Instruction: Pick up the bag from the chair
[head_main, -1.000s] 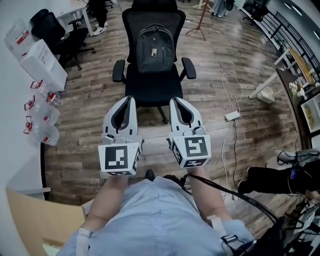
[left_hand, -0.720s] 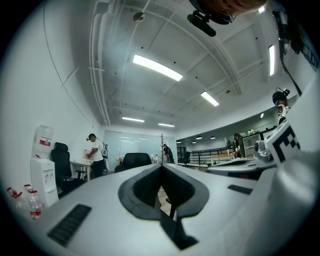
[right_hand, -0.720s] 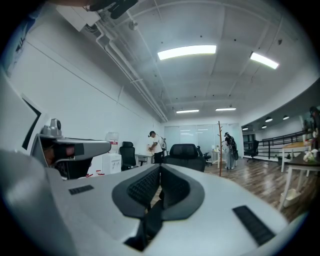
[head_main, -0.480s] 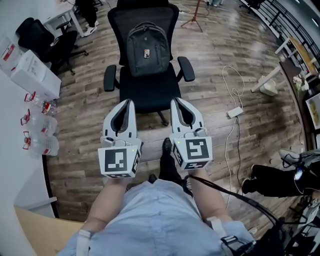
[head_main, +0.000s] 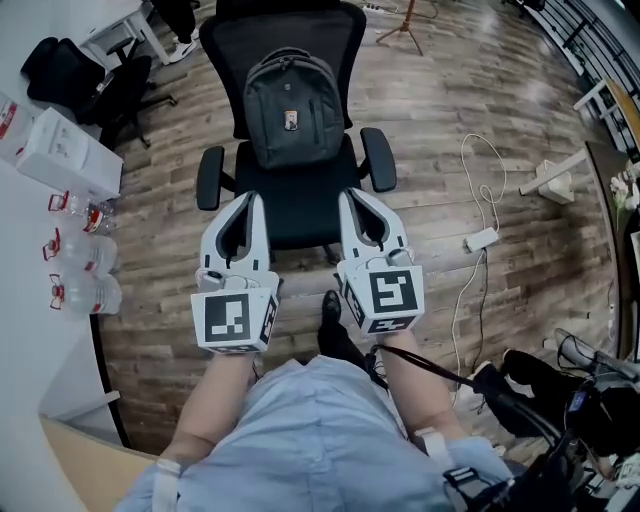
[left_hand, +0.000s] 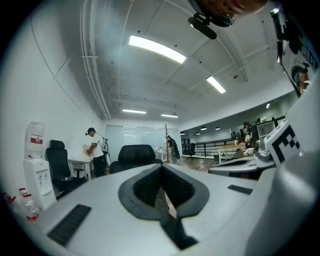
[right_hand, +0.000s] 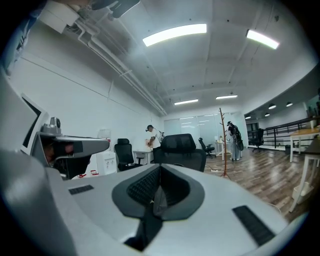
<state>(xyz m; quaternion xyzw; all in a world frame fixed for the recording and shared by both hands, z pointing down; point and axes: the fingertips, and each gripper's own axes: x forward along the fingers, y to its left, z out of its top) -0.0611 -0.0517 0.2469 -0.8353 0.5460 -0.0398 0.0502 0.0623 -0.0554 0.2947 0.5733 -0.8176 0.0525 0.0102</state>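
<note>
Well, the wooden floor (head_main: 440, 140) spreads all round the black office chair (head_main: 298, 208), which faces me with its seat front nearest; the grey bag (head_main: 292, 105) stands upright on that chair's seat, leaning on the backrest, between the two armrests; my left gripper (head_main: 253, 200) is held level just before the chair, its tips seen from the head view over the seat's front edge, below the armrest on my left, and apart from the bag; my fingers there are clenched tight on nothing; my right gripper (head_main: 352, 196) sits alongside it below the chair's other armrest, likewise clear of the bag, its fingers pressed together and empty; several clear water bottles (head_main: 82, 258) lie on the floor well to the left of the chair; a small white power strip (head_main: 481, 239) with its cable lies on the floor well to the chair's right.
</note>
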